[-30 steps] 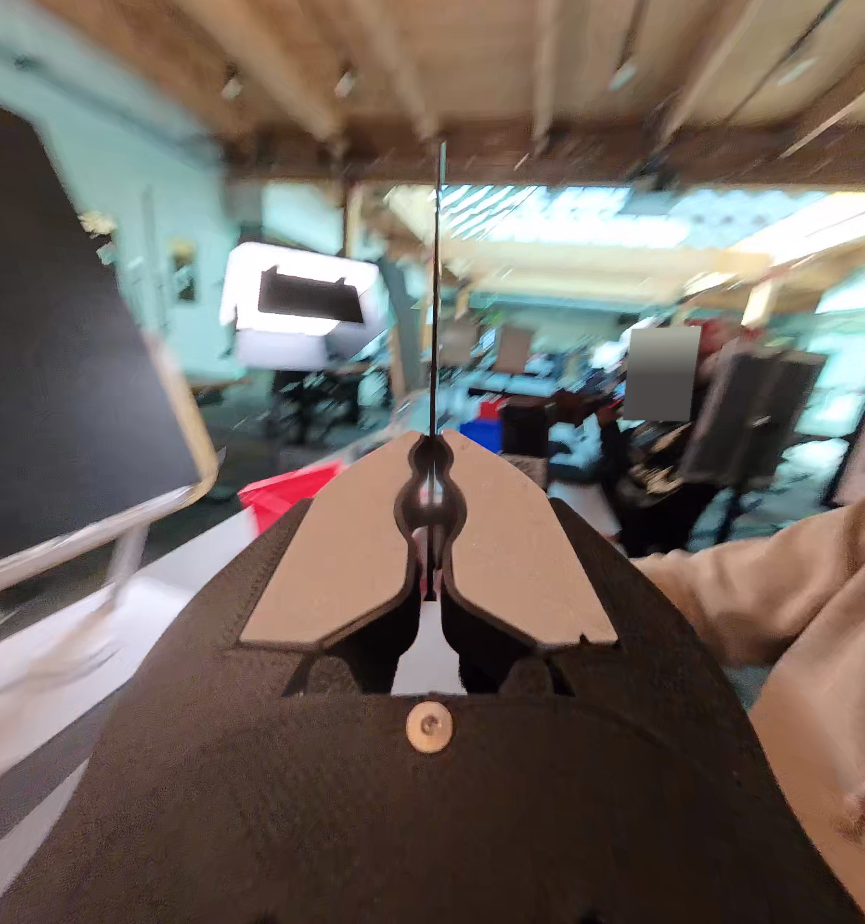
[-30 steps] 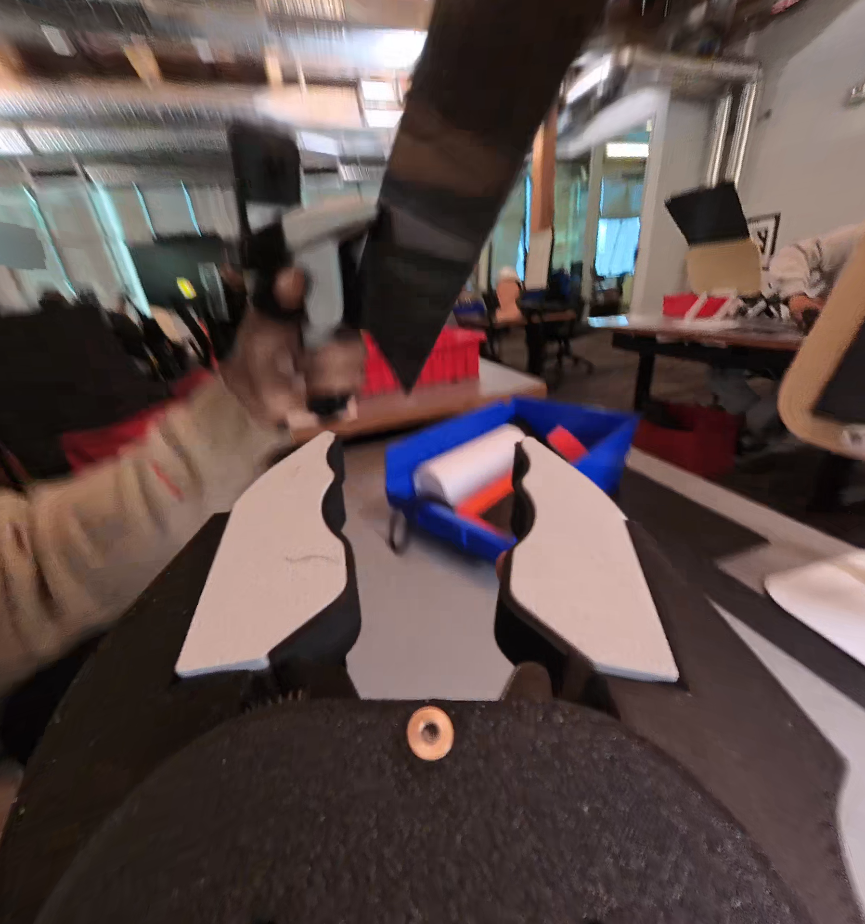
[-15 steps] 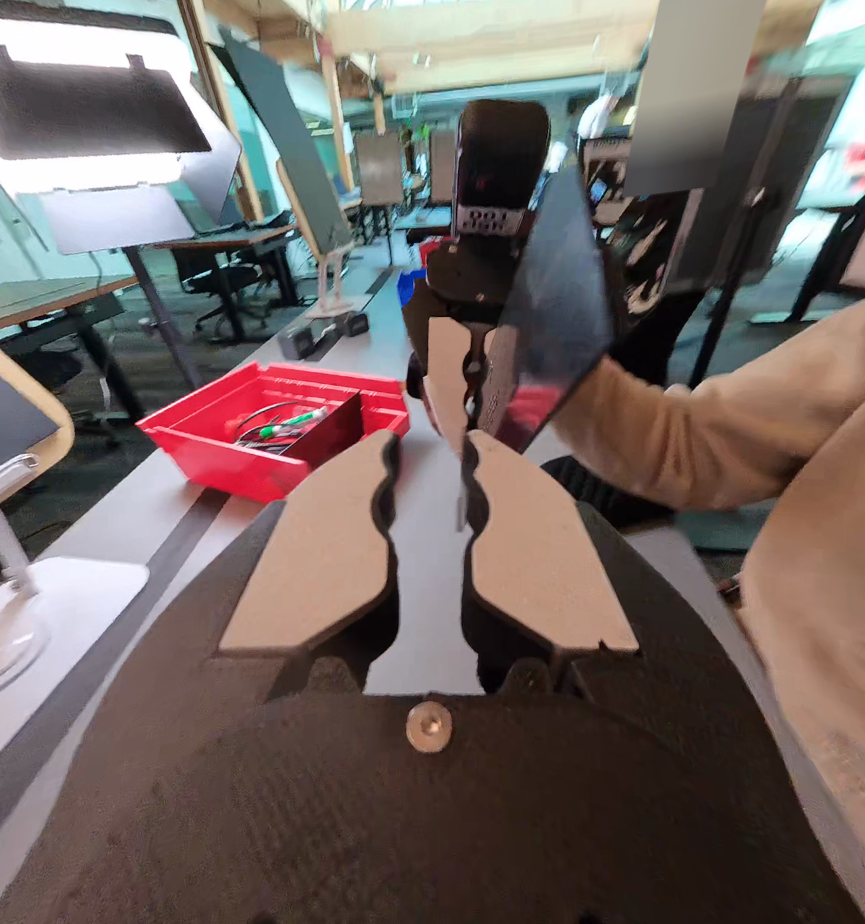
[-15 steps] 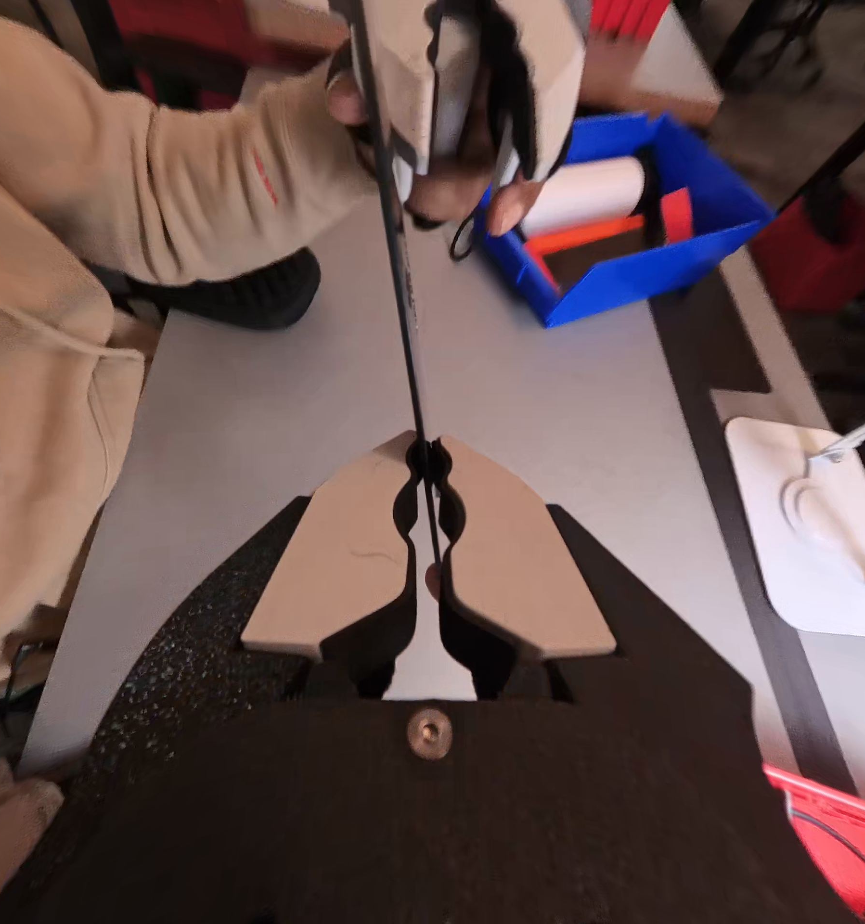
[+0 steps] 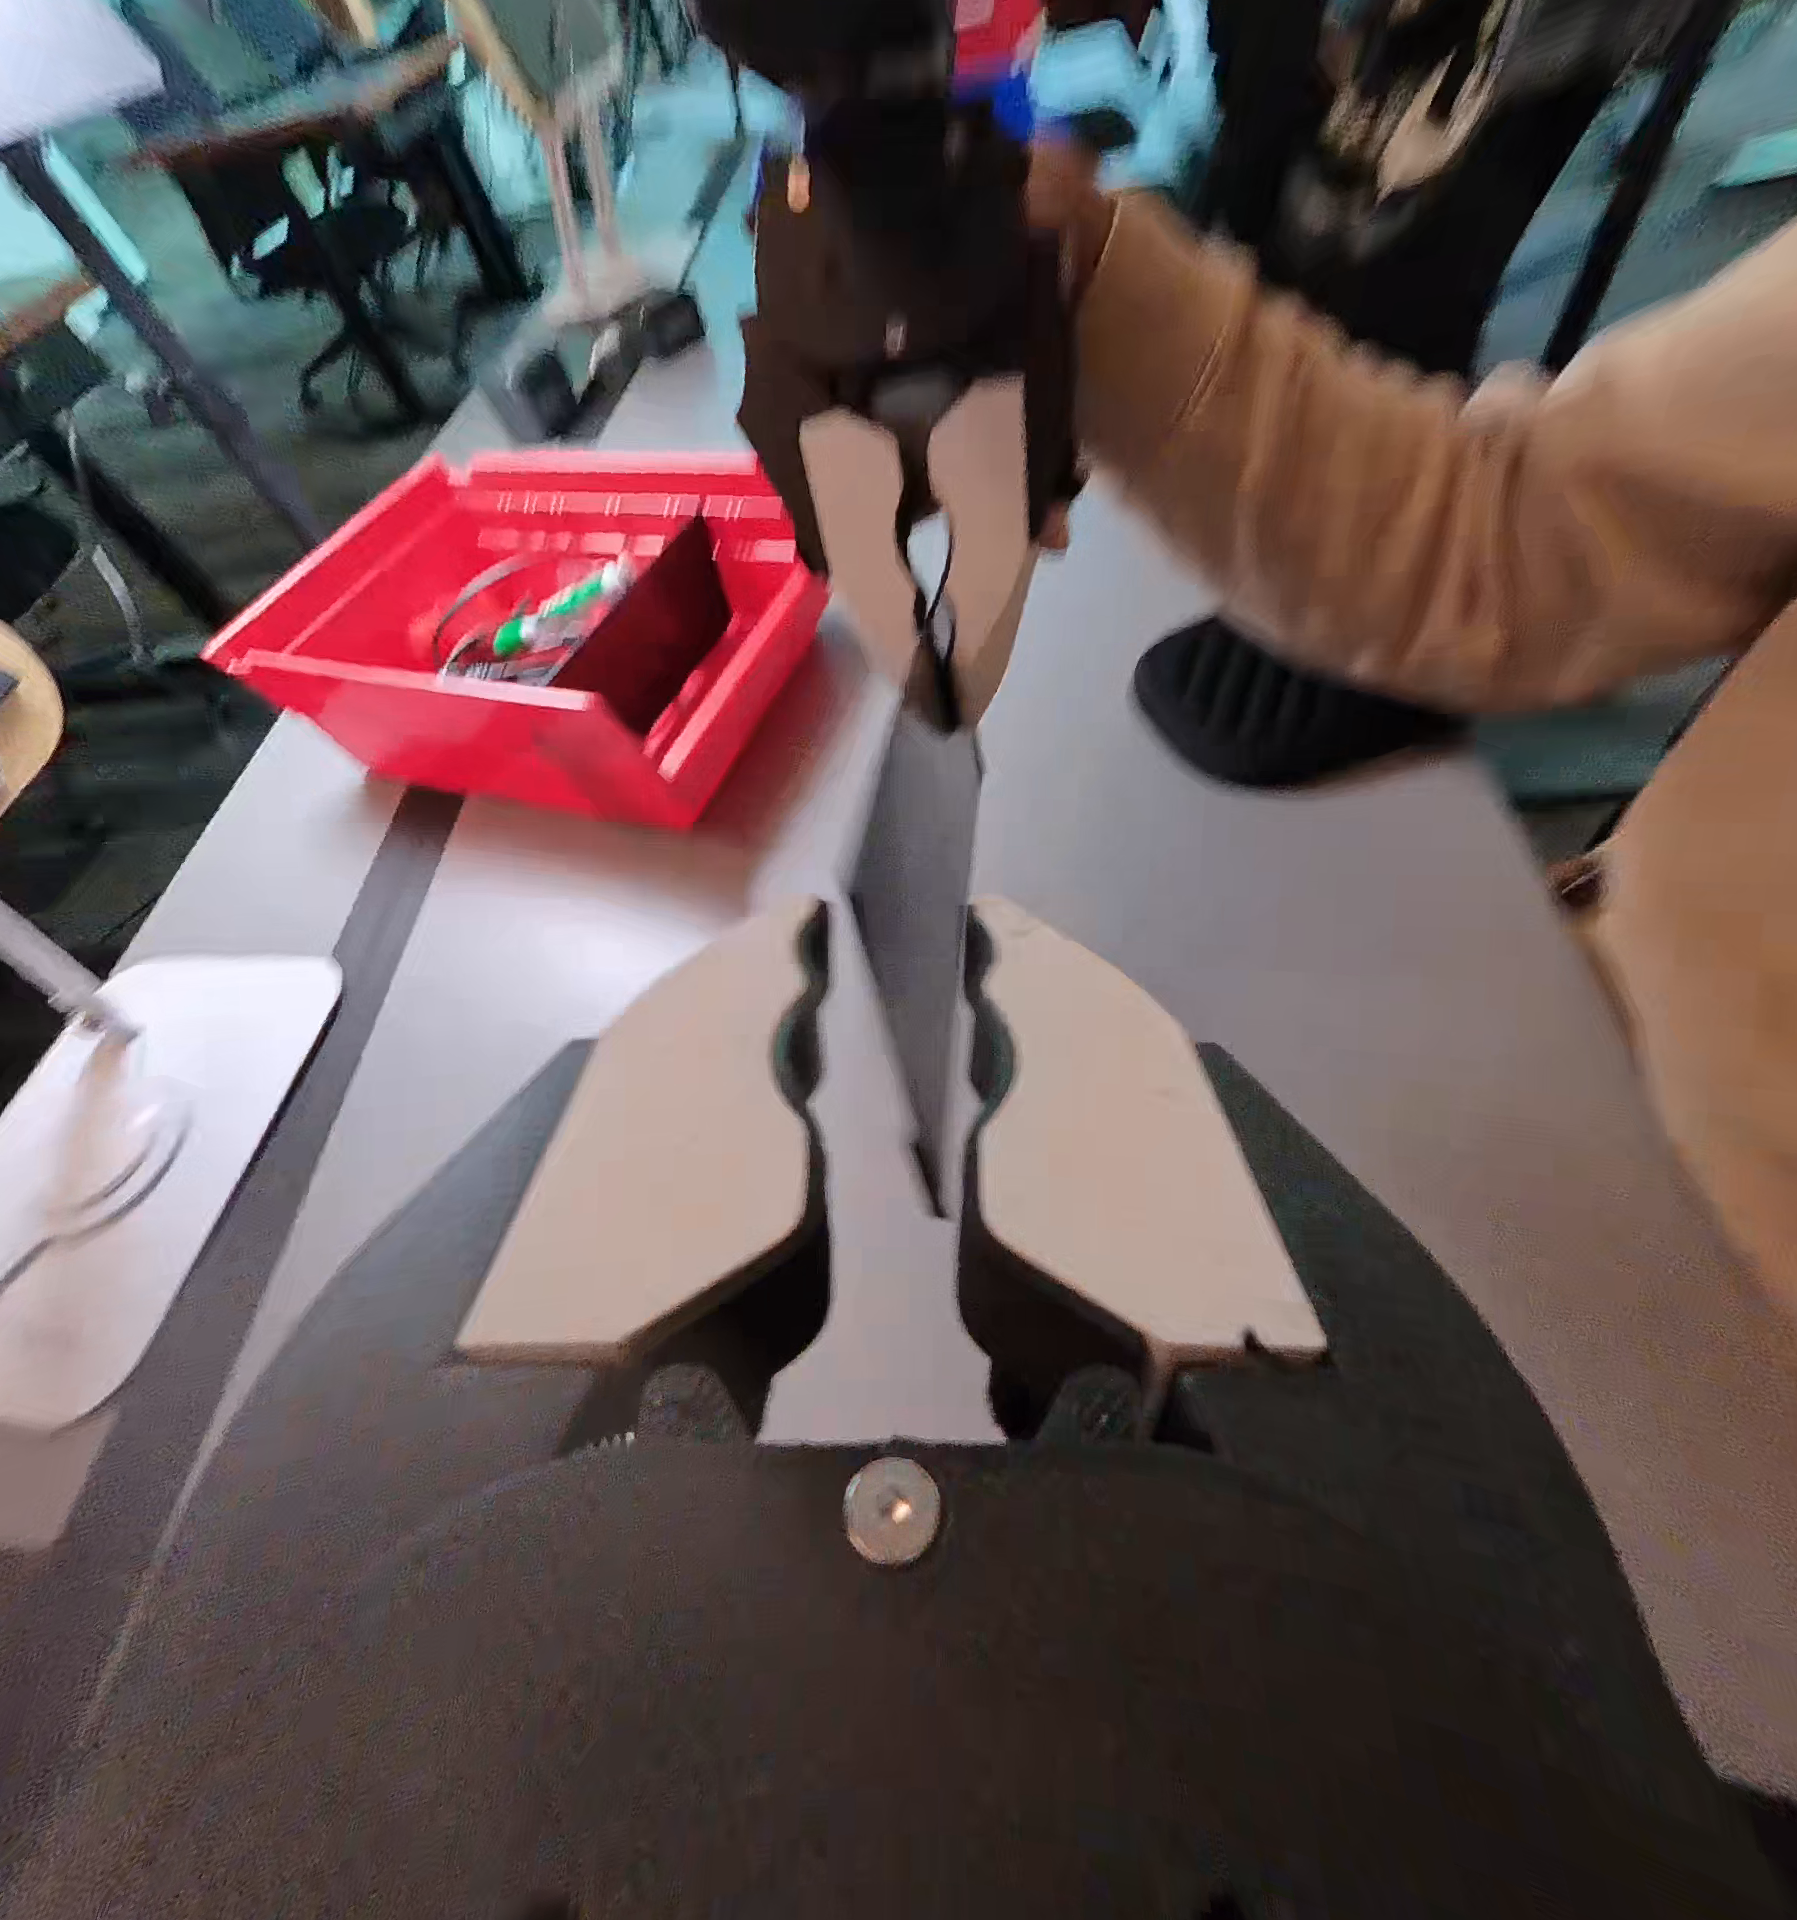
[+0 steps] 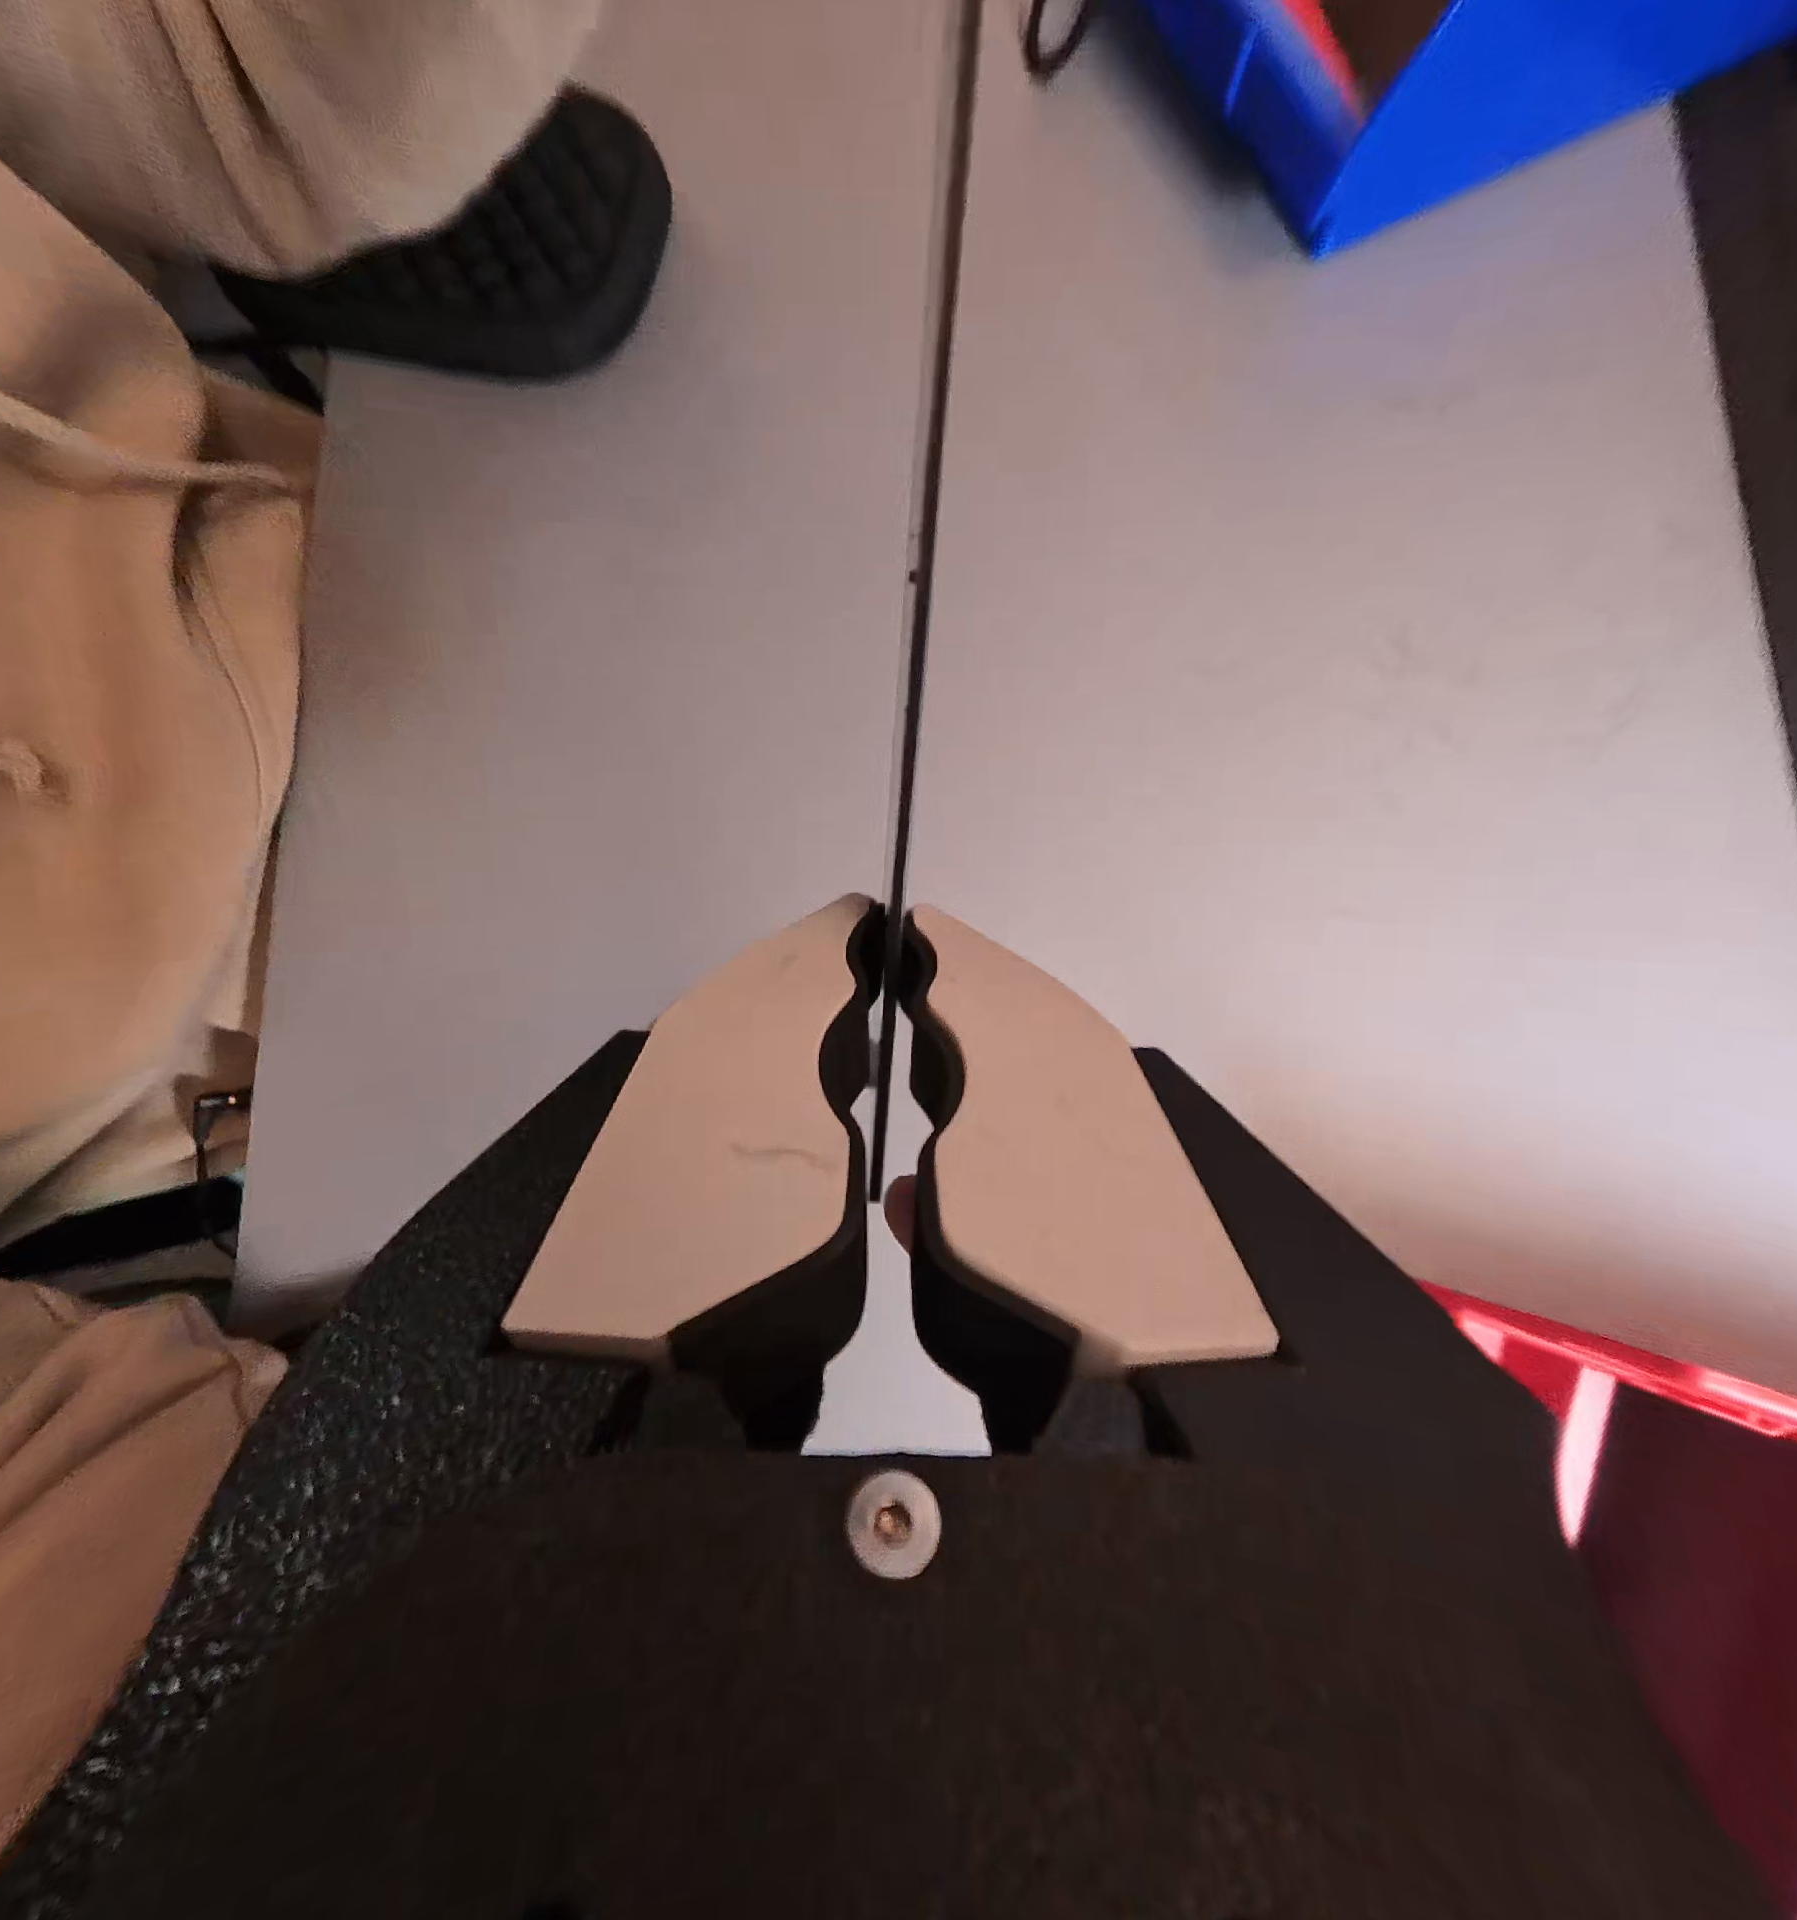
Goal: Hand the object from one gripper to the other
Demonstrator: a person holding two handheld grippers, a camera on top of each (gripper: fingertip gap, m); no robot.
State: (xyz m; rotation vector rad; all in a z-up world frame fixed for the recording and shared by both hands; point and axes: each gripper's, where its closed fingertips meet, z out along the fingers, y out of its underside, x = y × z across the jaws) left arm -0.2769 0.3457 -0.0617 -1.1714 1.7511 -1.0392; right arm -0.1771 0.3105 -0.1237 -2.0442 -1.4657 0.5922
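The object is a thin dark flat sheet [image 5: 920,821]. In the right wrist view it shows edge-on as a black line [image 6: 925,520] running up from my right gripper [image 6: 894,914], which is shut on its lower end. In the left wrist view my left gripper [image 5: 896,920] is open, and one end of the sheet lies in the gap between its fingers, close to the right finger. The right gripper [image 5: 935,691] shows farther off there, pinching the sheet's far end above the grey table [image 5: 1237,987]. A person's tan sleeve [image 5: 1393,499] reaches in from the right.
A red bin [image 5: 437,686] with a dark divider and small items stands at the left; its corner also shows in the right wrist view [image 6: 1652,1382]. There is a blue bin [image 6: 1496,125], a black ribbed object [image 6: 478,281], and a white stand base [image 5: 94,1143] beyond a dark stripe [image 5: 374,914]. Left tips to right tips: about 12 cm. To the black ribbed object [image 6: 478,281]: left tips about 30 cm, right tips about 35 cm.
A second ago my left gripper was shut on the sheet and the right was open. The right then closed on it and the left opened. Both have since tilted down toward the table.
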